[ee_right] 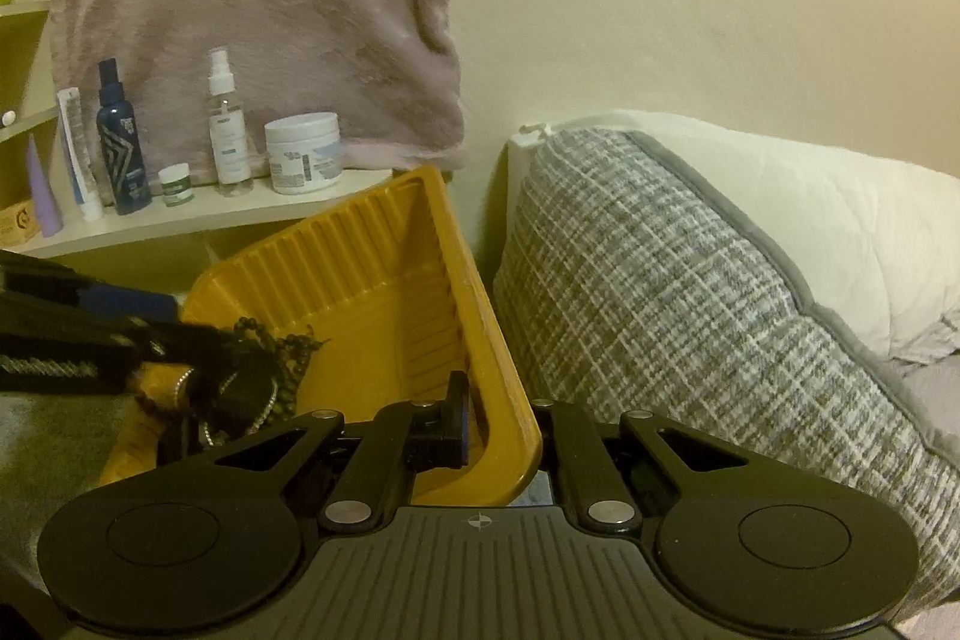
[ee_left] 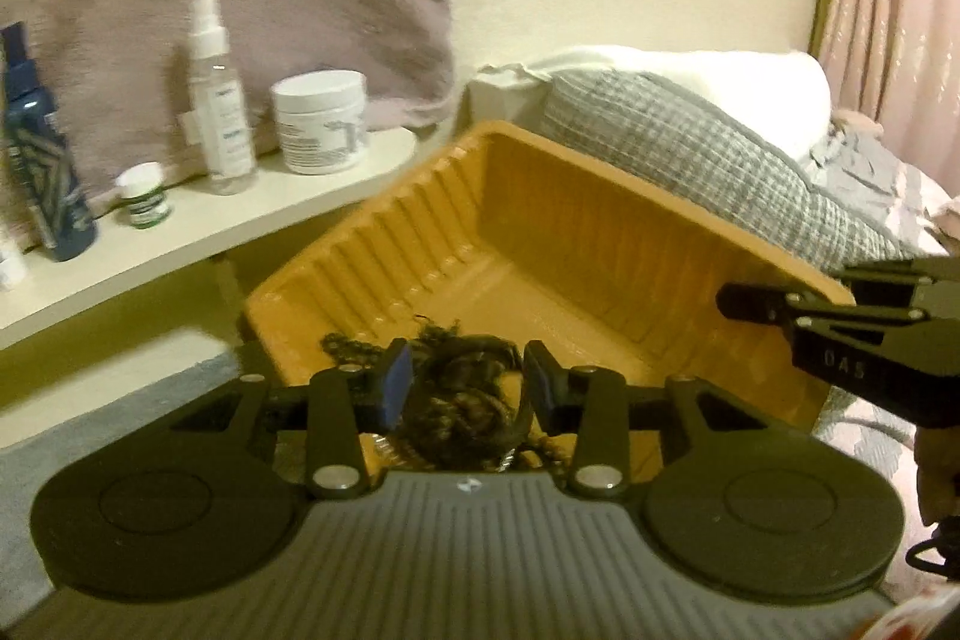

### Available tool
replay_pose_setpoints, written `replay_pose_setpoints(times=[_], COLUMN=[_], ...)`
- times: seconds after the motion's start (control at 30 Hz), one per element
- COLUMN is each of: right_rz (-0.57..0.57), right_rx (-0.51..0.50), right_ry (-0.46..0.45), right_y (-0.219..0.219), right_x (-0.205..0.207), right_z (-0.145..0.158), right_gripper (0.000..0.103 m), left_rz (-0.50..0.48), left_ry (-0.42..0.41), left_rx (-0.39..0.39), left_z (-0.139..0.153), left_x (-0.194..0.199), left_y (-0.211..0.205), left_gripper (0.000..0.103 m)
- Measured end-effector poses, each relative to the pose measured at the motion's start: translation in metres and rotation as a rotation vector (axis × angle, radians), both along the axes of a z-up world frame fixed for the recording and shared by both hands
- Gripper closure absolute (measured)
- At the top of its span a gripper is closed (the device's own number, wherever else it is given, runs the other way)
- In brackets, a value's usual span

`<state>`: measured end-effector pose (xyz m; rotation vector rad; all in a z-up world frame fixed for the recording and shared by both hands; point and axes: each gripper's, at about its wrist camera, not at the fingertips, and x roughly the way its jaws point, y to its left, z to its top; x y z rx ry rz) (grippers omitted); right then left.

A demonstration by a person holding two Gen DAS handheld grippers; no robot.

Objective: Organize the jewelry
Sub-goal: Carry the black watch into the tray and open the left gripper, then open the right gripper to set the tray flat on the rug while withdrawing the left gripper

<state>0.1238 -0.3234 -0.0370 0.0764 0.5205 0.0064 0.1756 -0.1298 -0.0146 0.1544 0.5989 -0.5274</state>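
Jewelry [ee_left: 462, 394] = dark tangle of bead strands, chains and bangles, heaped in the near corner of the tray [ee_left: 576, 244], which sits tilted on the bed beside a grey pillow [ee_right: 660, 292].

Left tool [ee_left: 467, 391]: fingers set fairly wide, one either side of the heap, blue pads facing in; no clear pinch yet. It looks poised over the pile, though I can't tell whether the pads touch any strands.

Right tool [ee_right: 501, 424]: straddles the tray's near right rim, one finger inside the wall, the other outside. Gap looks about as wide as the wall, so prob. gripping it to steady the tray, but contact isn't fully visible.

Step in hand, as I read it: pull one piece out of the tangle.

How to do it well:
- Keep the right tool firm on the rim; the tray is light plastic on soft bedding and will likely slide or tip w/o it.
- Aim the left tool at a single loop at the edge of the heap, e.g. the bead strand [ee_right: 282, 340] lying apart toward the tray's middle, not the centre knot.
- Close on one strand only, lift slowly; if the whole clump rises, stop and re-pick.
- Avoid snagging thin chains; they prob. kink or snap under a hard tug.

Shelf w/ bottles [ee_right: 228, 124] behind isn't involved.
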Motion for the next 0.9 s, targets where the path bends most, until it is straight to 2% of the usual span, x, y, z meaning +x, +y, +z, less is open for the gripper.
replay_pose_setpoints(times=[0.23, 0.4, 0.7, 0.8, 0.83, 0.9], right_rz=[-0.032, -0.063, -0.07, -0.069, -0.07, -0.077], right_rx=[0.07, 0.165, 0.213, 0.218, 0.223, 0.251], right_ry=[0.024, 0.052, 0.028, 0.007, 0.001, -0.011], right_y=[-0.012, -0.024, -0.03, -0.031, -0.031, -0.036], right_x=[0.0, 0.0, -0.007, -0.01, -0.012, -0.017], right_z=[-0.015, -0.029, -0.042, -0.043, -0.043, -0.043], right_gripper=[0.094, 0.094, 0.091, 0.091, 0.09, 0.083], left_rz=[0.104, 0.187, 0.24, 0.243, 0.245, 0.251], left_ry=[0.011, 0.037, 0.064, 0.063, 0.063, 0.059], left_rx=[-0.017, -0.031, -0.035, -0.032, -0.032, -0.03], left_z=[0.0, -0.006, -0.012, -0.012, -0.012, -0.011], left_x=[-0.01, -0.021, -0.038, -0.043, -0.045, -0.047], left_y=[0.039, 0.066, 0.084, 0.084, 0.084, 0.083], left_gripper=[0.065, 0.065, 0.065, 0.06, 0.055, 0.048])
